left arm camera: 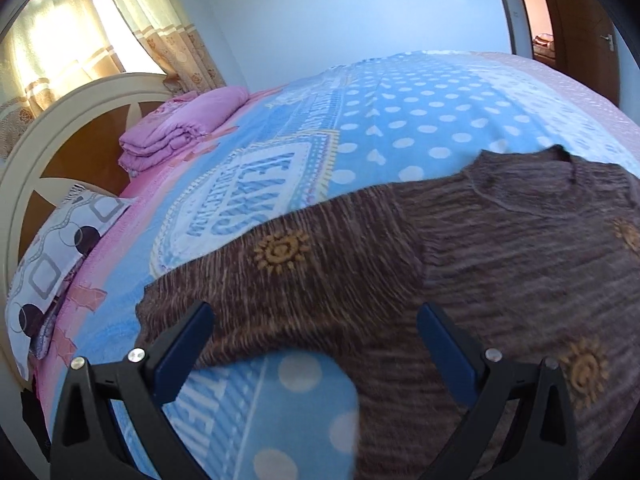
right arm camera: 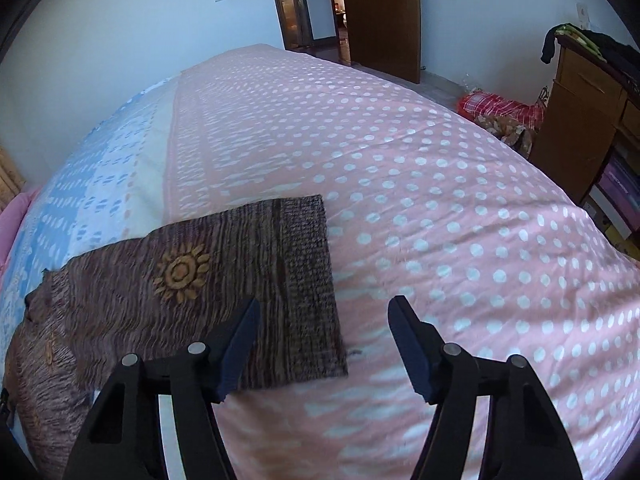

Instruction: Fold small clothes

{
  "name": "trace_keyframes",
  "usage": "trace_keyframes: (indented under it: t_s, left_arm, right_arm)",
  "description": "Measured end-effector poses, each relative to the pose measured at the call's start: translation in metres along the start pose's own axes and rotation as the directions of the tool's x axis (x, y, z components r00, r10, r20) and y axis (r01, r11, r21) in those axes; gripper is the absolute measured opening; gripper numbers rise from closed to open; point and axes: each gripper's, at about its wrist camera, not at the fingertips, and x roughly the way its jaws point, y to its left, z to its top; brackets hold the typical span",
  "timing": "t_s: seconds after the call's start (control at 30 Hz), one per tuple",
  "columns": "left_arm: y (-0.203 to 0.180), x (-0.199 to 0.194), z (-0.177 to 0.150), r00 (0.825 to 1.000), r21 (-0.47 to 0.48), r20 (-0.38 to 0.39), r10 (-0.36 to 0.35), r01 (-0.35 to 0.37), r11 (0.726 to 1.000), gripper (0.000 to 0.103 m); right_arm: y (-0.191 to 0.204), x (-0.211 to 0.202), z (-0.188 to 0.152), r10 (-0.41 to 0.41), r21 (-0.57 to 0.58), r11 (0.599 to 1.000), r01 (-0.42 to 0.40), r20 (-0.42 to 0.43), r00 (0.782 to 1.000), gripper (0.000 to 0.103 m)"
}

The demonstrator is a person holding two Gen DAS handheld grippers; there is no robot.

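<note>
A brown knitted sweater (left arm camera: 460,264) with orange sun motifs lies spread flat on the bed (left arm camera: 400,120), over a blue polka-dot blanket (left arm camera: 420,120) with printed lettering. In the left wrist view the left claw (left arm camera: 316,344) hangs just above the sweater's left sleeve and body, its two blue-padded fingers spread wide with nothing between them. The sweater's neckline shows at the far right, but its right side and lower hem are cut off by the frame edge, and the near fabric is blurred.

In the right wrist view the right claw (right arm camera: 324,344) is likewise spread wide and holds nothing. Its left finger lies over the sweater's right sleeve (right arm camera: 256,280), close to the ribbed cuff, while its right finger is over the pink dotted bedspread (right arm camera: 440,200). Whether either finger touches the cloth cannot be told. The sweater's body runs out of frame at the near left.

At the far left of the left wrist view, a folded purple quilt (left arm camera: 180,128) and a patterned pillow (left arm camera: 56,264) sit by the headboard (left arm camera: 48,152). A wooden door (right arm camera: 380,12) stands open beyond the bed, and a wooden cabinet (right arm camera: 584,112) at the right is partly cut off.
</note>
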Motion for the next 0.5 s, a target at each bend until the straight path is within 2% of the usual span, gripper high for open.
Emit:
trace_keyframes:
  t_s: [0.07,0.2,0.23,0.27,0.3,0.5]
  left_arm:
    - [0.004,0.01,0.005,1.0,-0.011,0.003,0.031,-0.031,0.999,0.103]
    - [0.015,0.03,0.007,0.997,-0.036,-0.013,0.08,-0.081,0.996,0.103]
    - [0.016,0.036,0.006,0.996,-0.037,-0.021,0.082,-0.082,0.996,0.103]
    - [0.016,0.041,0.005,0.996,-0.038,-0.034,0.079,-0.08,0.996,0.103]
    - [0.017,0.047,0.002,0.996,-0.044,-0.05,0.072,-0.074,0.996,0.103]
    - [0.018,0.06,-0.004,0.996,-0.074,-0.086,0.027,-0.034,0.997,0.103]
  right_arm:
    - [0.001,0.016,0.008,-0.013,0.003,1.0,0.013,-0.023,1.0,0.054]
    - [0.009,0.033,0.011,-0.057,-0.046,0.997,0.056,-0.022,0.998,0.05]
    - [0.013,0.034,0.009,-0.063,-0.068,0.996,0.061,-0.018,0.998,0.037]
    - [0.018,0.032,0.009,-0.046,-0.095,0.994,0.045,-0.015,0.999,0.015]
    - [0.024,0.029,0.008,-0.018,-0.117,0.993,0.016,-0.015,1.0,0.008]
    - [0.044,0.007,0.018,0.003,-0.142,0.99,-0.003,0.002,1.0,0.005]
